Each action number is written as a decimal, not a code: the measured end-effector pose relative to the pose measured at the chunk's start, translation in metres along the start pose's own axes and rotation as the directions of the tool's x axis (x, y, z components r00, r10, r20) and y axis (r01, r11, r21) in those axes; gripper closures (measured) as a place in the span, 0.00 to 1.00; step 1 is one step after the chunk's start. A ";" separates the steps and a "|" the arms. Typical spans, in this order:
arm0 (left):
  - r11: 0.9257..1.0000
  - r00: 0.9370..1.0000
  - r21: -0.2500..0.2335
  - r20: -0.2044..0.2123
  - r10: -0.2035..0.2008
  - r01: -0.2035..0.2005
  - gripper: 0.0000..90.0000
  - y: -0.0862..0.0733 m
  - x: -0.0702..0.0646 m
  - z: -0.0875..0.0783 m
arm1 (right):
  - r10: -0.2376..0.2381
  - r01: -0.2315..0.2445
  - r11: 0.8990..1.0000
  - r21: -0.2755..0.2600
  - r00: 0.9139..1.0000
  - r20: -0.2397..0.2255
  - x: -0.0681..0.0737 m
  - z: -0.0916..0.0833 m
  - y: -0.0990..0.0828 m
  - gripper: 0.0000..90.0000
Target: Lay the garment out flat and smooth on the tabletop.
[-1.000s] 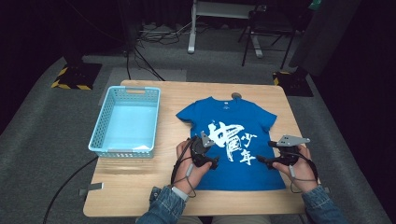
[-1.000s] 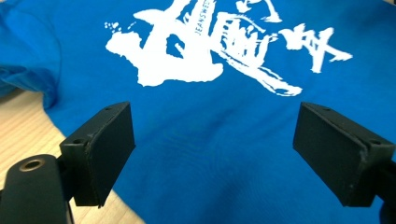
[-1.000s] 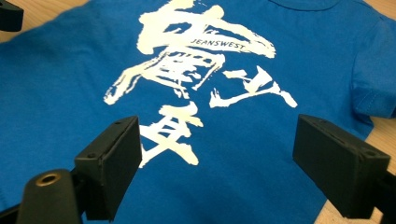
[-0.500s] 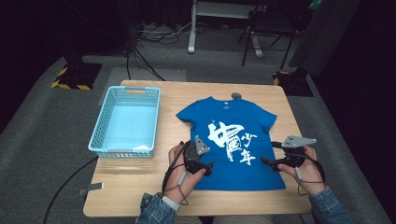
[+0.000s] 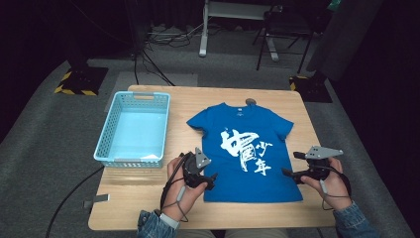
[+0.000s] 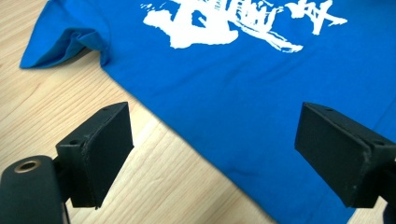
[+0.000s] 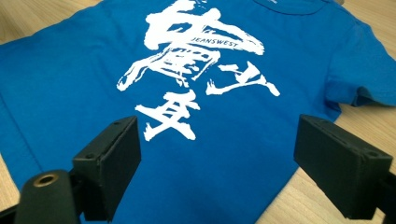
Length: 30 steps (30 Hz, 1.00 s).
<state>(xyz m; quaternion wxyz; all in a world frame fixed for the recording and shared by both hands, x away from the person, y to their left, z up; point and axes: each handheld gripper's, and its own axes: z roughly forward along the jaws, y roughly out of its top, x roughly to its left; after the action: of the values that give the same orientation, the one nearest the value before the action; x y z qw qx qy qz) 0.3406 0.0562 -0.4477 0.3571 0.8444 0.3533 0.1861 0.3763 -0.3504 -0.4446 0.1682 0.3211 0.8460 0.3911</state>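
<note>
Blue basket (image 5: 132, 130), paper scrap inside

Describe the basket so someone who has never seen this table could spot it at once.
Start from the wooden table and go to its far left corner. There stands a light blue plastic basket with lattice walls, beside the blue T-shirt. It is the one upright container, and paler than the flat shirt.

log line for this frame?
left gripper: open, at shirt's left edge | right gripper: open, right edge | T-shirt: flat | basket: empty
</note>
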 end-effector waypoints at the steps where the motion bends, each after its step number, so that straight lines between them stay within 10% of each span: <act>1: 1.000 1.000 -0.001 -0.004 0.000 0.000 0.13 -0.002 0.001 -0.001 | -0.001 0.001 1.000 -0.003 1.000 0.001 -0.001 -0.001 -0.001 0.17; 30: 0.996 0.996 0.056 -0.051 -0.070 0.072 0.12 -0.063 0.023 -0.020 | 0.056 -0.059 0.996 0.061 0.998 0.042 -0.020 -0.022 -0.044 0.13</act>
<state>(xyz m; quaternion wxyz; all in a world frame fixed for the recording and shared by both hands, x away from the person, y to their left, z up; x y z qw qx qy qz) 0.3157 0.1130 -0.4789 0.3303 0.8364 0.3969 0.1836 0.3613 -0.3979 -0.4633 0.1639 0.3583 0.8445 0.3626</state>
